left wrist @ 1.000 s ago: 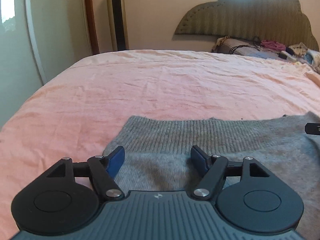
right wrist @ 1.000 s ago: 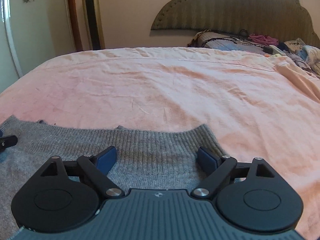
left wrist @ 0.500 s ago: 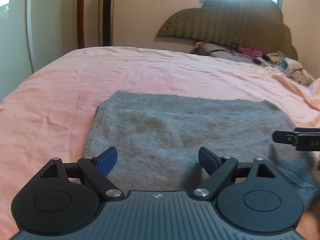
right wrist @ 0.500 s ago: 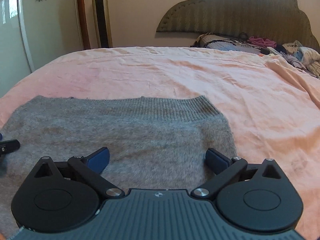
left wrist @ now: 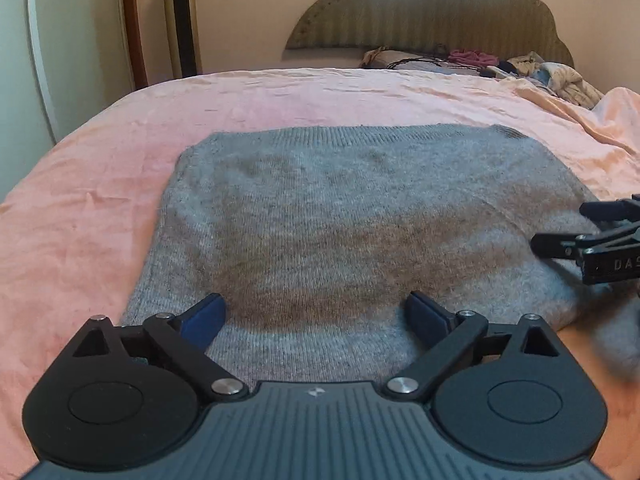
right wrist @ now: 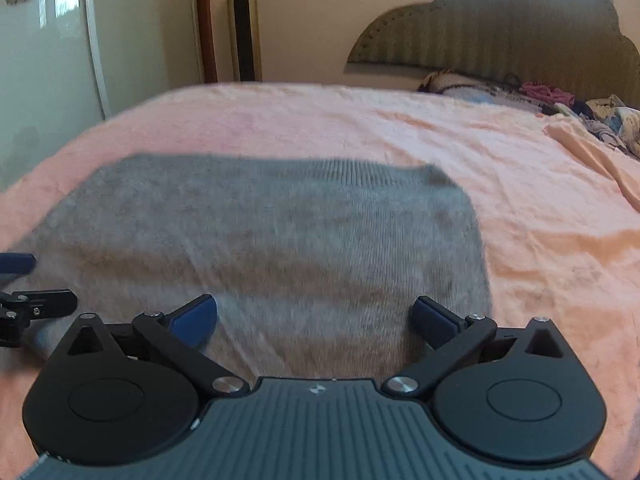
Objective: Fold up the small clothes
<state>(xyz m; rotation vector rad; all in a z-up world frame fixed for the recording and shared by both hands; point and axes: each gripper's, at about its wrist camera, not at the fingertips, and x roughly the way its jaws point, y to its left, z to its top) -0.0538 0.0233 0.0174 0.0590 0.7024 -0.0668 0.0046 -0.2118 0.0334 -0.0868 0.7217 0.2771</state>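
A grey knitted garment (left wrist: 352, 224) lies flat, folded into a rectangle, on the pink bedsheet (left wrist: 80, 208); its ribbed hem is at the far edge. My left gripper (left wrist: 316, 314) hovers over the garment's near left part, its jaws opening wide, with only flat knit under them and nothing pinched. In the right wrist view the same garment (right wrist: 280, 240) looks blurred; my right gripper (right wrist: 316, 314) stands open over its near right part, gripping nothing. Each gripper shows at the edge of the other's view: the right gripper (left wrist: 592, 240) and the left gripper (right wrist: 28, 280).
A dark padded headboard (left wrist: 432, 12) stands at the far end of the bed, with a heap of mixed clothes (left wrist: 532, 68) below it at the back right. A tall gold tower fan (left wrist: 180, 20) and a white wardrobe door (left wrist: 40, 40) stand to the left.
Both grippers have drawn back from the ribbed hem toward the garment's near side, so nearly the whole folded garment is now in view. Both pairs of jaws have spread wider.
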